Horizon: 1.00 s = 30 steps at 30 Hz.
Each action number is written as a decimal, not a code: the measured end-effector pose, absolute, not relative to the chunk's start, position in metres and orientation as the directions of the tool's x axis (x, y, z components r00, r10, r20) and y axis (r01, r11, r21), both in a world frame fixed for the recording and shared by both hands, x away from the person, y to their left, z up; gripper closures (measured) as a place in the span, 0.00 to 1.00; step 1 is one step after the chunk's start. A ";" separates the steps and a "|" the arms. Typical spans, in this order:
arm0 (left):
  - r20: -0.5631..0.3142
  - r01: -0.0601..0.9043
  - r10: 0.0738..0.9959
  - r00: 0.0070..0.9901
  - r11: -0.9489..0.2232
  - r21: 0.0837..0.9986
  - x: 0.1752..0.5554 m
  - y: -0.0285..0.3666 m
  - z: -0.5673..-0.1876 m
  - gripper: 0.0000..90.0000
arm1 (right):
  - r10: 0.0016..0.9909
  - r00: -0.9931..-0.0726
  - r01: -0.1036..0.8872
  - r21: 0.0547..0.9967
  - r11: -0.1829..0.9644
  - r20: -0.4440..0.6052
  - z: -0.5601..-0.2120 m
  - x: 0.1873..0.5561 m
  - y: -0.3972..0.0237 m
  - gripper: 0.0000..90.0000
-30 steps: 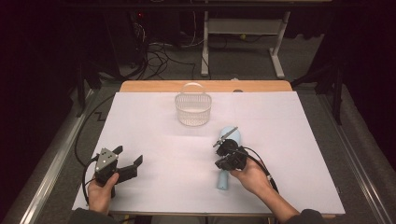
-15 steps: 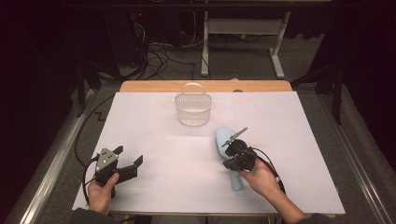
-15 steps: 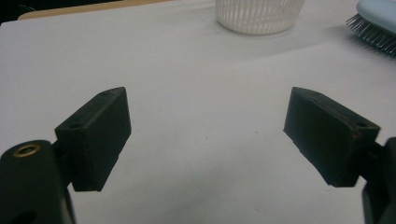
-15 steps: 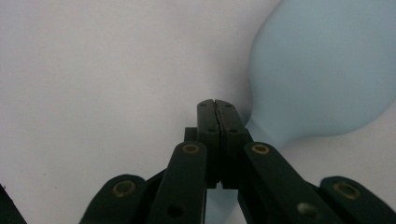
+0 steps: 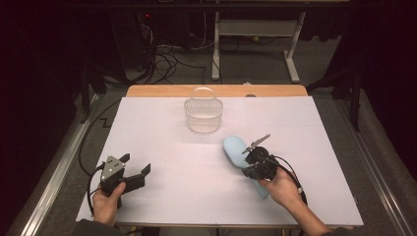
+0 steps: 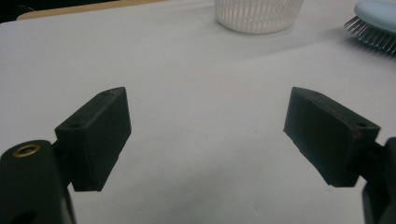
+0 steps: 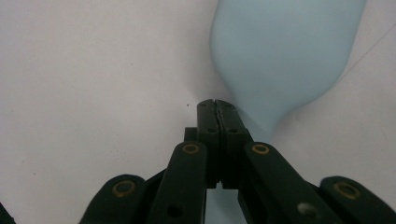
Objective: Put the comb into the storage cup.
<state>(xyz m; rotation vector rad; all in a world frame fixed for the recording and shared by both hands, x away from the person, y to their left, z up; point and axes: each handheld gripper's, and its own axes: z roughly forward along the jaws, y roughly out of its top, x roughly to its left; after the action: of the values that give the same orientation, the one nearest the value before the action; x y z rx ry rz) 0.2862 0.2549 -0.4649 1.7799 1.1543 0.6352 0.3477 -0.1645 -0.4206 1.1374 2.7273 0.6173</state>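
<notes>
Your right gripper (image 5: 252, 158) was over the light blue hairbrush (image 5: 235, 149) on the right part of the white table sheet (image 5: 162, 142). In the right gripper view, its two black jaws were pressed flat against each other with no gap between them, and nothing was caught between the pads. The closed tips (image 7: 217, 108) stood just beside the narrow neck of the hairbrush, where the wide head becomes the handle. I could not tell if the tips touched the brush or only hung above it. So the claw was fully closed and it had hold of nothing.

The hairbrush lay on the sheet with its wide head pointing toward the far side of the table, and its handle went under your right hand (image 5: 281, 186). In the left gripper view you could see the bristles (image 6: 371, 35) under the blue back, so the brush lay with the bristles down.

Your left gripper (image 5: 132, 169) was at the near left part of the sheet, well apart from the brush. Its jaws stood wide open and were empty; between them there was only the white sheet.

The white slatted basket (image 5: 203, 114) stood upright at the far middle of the sheet, near the head of the brush but not touching it.
</notes>
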 end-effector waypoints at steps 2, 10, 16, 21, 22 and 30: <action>-0.048 0.441 0.900 0.434 -0.165 0.882 0.286 0.255 -0.465 0.18 | 0.704 -0.709 0.652 0.416 0.634 0.039 -0.420 0.348 -0.167 1.00; -0.047 0.439 0.898 0.438 -0.167 0.883 0.286 0.254 -0.465 0.18 | 0.725 -0.688 0.664 0.425 0.615 0.025 -0.419 0.348 -0.178 1.00; -0.046 0.438 0.897 0.440 -0.170 0.883 0.286 0.254 -0.465 0.18 | 0.733 -0.679 0.670 0.428 0.606 0.026 -0.418 0.348 -0.183 0.99; -0.045 0.436 0.896 0.441 -0.170 0.884 0.286 0.253 -0.465 0.18 | 0.739 -0.672 0.674 0.455 0.582 0.050 -0.415 0.348 -0.187 0.95; -0.045 0.435 0.896 0.442 -0.170 0.884 0.286 0.253 -0.465 0.18 | 0.740 -0.671 0.674 0.459 0.580 0.051 -0.414 0.348 -0.188 0.94; -0.044 0.433 0.895 0.444 -0.172 0.885 0.286 0.253 -0.465 0.18 | 0.750 -0.660 0.674 0.470 0.570 0.038 -0.408 0.350 -0.190 0.71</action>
<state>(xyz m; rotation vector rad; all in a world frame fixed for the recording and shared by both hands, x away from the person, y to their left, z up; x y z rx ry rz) 0.2862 0.2527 -0.4645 1.7834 1.1392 0.6351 0.3495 -0.1902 -0.4077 1.2047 2.6333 0.6821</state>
